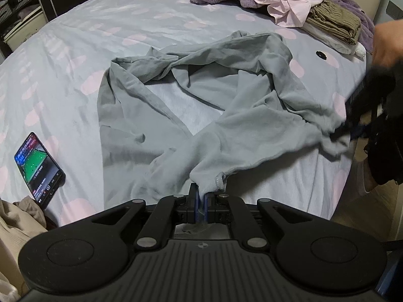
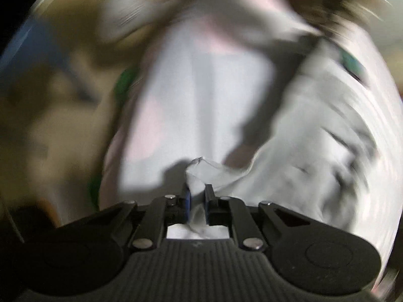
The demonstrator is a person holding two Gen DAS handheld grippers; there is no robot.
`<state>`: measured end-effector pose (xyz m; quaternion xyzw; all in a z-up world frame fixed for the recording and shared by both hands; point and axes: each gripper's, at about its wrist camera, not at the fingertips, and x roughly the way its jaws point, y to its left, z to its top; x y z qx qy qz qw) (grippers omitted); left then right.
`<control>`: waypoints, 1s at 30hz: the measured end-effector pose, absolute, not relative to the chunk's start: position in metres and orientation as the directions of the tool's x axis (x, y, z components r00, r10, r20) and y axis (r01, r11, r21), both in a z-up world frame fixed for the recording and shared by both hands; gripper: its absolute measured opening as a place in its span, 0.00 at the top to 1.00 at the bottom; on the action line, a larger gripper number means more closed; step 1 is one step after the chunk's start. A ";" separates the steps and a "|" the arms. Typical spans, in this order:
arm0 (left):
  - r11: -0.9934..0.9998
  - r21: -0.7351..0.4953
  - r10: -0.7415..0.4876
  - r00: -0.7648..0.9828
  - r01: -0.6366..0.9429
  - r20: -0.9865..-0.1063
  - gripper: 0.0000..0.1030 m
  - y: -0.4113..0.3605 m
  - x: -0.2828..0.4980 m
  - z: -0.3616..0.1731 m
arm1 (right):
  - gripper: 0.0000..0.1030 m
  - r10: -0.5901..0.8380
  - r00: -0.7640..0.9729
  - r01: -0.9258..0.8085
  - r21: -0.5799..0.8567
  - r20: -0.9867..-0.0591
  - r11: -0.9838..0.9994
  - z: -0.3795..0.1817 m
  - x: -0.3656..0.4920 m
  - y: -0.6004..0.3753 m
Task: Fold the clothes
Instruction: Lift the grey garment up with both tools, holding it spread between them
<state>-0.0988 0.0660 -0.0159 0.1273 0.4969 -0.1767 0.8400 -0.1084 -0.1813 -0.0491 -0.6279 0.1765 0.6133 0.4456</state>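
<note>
A grey garment (image 1: 176,105) lies crumpled and spread on the bed in the left wrist view. My left gripper (image 1: 201,196) is shut on its near hem corner, low at the bed's front. My right gripper (image 1: 345,128) shows blurred at the right edge of that view, holding the garment's other end. In the right wrist view my right gripper (image 2: 197,193) is shut on a bunched fold of the grey garment (image 2: 302,146); that view is heavily motion-blurred.
The bed sheet (image 1: 75,58) is pale blue with pink spots. A phone (image 1: 39,166) with a lit screen lies at the left. A pile of pink, purple and olive clothes (image 1: 302,7) sits at the far right. Beige fabric (image 1: 15,226) lies bottom left.
</note>
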 end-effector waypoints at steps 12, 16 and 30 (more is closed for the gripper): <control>0.972 0.087 -0.115 0.764 0.218 -0.635 0.98 0.084 -0.090 0.135 | 0.90 0.647 0.587 -0.779 -0.557 -0.486 0.289 0.150 -0.013 -0.215; 0.977 0.131 -0.073 0.836 0.170 -0.544 0.99 0.083 -0.092 0.204 | 0.90 0.658 0.655 -0.715 -0.588 -0.372 0.379 0.210 -0.006 -0.226; 0.961 0.278 0.033 0.996 -0.008 -0.085 0.98 0.048 -0.152 0.448 | 0.90 0.715 0.691 -0.496 -0.649 0.107 0.577 0.412 -0.083 -0.279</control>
